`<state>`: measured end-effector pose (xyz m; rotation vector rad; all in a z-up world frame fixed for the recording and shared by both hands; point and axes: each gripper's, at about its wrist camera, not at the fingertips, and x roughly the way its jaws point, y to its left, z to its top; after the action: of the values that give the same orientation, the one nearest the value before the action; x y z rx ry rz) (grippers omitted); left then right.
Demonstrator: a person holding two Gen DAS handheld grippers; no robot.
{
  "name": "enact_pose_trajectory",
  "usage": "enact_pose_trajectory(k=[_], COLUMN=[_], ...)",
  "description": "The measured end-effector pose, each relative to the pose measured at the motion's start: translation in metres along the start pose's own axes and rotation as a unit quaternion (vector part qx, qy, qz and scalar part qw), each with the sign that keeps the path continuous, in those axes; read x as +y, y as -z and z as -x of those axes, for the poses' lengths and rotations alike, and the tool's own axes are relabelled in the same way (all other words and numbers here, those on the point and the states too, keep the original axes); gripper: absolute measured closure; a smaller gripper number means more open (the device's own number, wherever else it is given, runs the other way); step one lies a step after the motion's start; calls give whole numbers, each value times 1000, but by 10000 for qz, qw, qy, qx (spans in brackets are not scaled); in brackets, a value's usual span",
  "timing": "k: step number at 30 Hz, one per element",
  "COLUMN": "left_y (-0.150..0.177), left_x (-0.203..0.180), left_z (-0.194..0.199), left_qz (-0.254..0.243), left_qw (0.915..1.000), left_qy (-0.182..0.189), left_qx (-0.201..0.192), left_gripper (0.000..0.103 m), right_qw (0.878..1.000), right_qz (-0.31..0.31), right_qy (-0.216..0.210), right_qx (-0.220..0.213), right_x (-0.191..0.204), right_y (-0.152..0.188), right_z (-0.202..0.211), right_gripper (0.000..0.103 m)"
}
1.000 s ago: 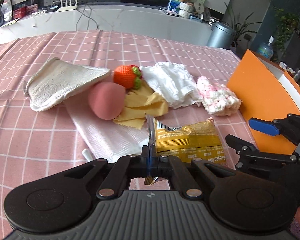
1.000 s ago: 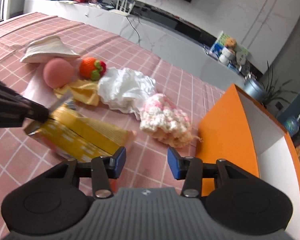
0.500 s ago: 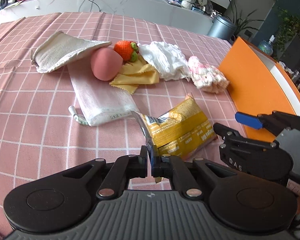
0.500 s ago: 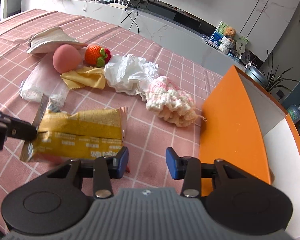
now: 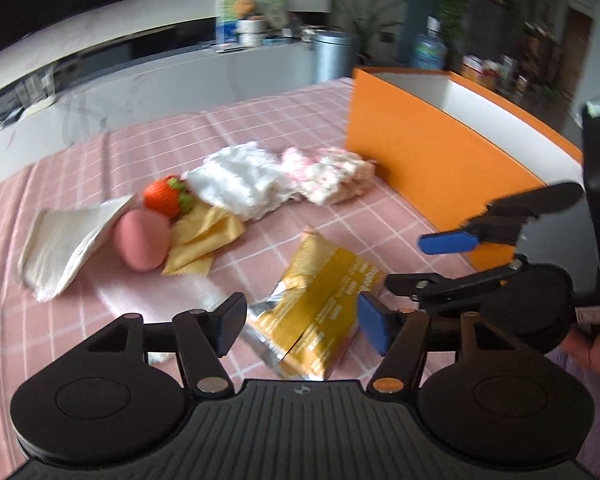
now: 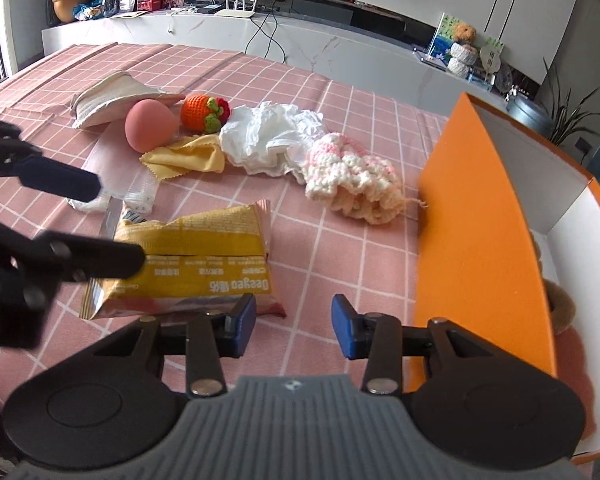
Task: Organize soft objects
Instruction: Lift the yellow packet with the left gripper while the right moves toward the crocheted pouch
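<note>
My left gripper has its jaws spread wide, and the yellow snack packet lies flat on the pink checked tablecloth in the gap between them, gripped by neither. From my right wrist camera the same packet sits just to the left of my right gripper, whose blue pads are also apart and hold nothing; its near edge passes behind my left pad there.

Farther off across the cloth runs a row of soft things: a beige folded cloth at far left, a pink ball touching it, a crocheted orange strawberry just beyond, a yellow cloth below the ball, a crumpled white cloth, then a pink-and-white knitted piece near the orange box on the right. A thin white mesh bag lies between the ball and the packet, partly covered by the packet's end.

The left wrist view is blurred, so the packet's print is unreadable there. In the right view my left gripper's dark fingers cover the packet's left end. Inside the box something brown shows past the wall, mostly hidden; I cannot tell what it is.
</note>
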<state>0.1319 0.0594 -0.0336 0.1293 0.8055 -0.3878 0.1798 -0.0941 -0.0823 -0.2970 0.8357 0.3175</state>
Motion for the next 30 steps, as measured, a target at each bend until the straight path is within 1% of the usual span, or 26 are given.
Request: enact_pose_trajectory(k=[2,3,5,8,12,15,17,19,20,24,25,28,30], left_y=[-2,-2,-2,-1,1,2,3,3,2,0,-1,-5,-12], left_x=[-3,-5,-7,-7,-11,-13,-15,-14,-12,-10,-10,-8,-2], left_z=[-9,-15,-25,-38,-53,-63,-70,-71,-72,-71,-70,-67,-63], left_qz=[-359,-571,-880,-1217,-1652,-1703,-1744,-1660,-1570,-1407,-1351,-1150,-921], left_qw=[9993,9981,9955,9913,9847,9837,9829,9846,9859,9886,9895,9926,9952], left_qy=[137,191,249,349,348,338,243,257,307,261,227,94,19], left_qx=[40,135,232,365,428,467,535,480,499,468,452,381,322], left_gripper=[27,24,23,22,21,21,22,30,31,44,46,47,47], right_qw=[10000,10000,9999,9997,9996,9996,9997,9998,9998,9998,9998,9996,9983], right_qz=[-30,-38,-89,-160,-189,-146,-111,-80,-74,-95,-90,-51,-68], right_qy=[-45,-56,-110,-172,-227,-222,-216,-204,-201,-196,-164,79,300], right_qx=[6,7,28,29,3,-17,-28,-35,-39,-45,-66,-279,-489], right_x=[-1,-2,-3,-5,-5,-4,-4,-4,-4,-5,-5,-6,-10], right_y=[0,0,-1,-3,-7,-10,-12,-13,-14,-18,-20,-26,-33], right_z=[-3,-5,-8,-11,-15,-19,-20,-22,-22,-22,-20,-13,-8], right_gripper=[63,65,65,65,66,66,66,66,66,66,66,66,64])
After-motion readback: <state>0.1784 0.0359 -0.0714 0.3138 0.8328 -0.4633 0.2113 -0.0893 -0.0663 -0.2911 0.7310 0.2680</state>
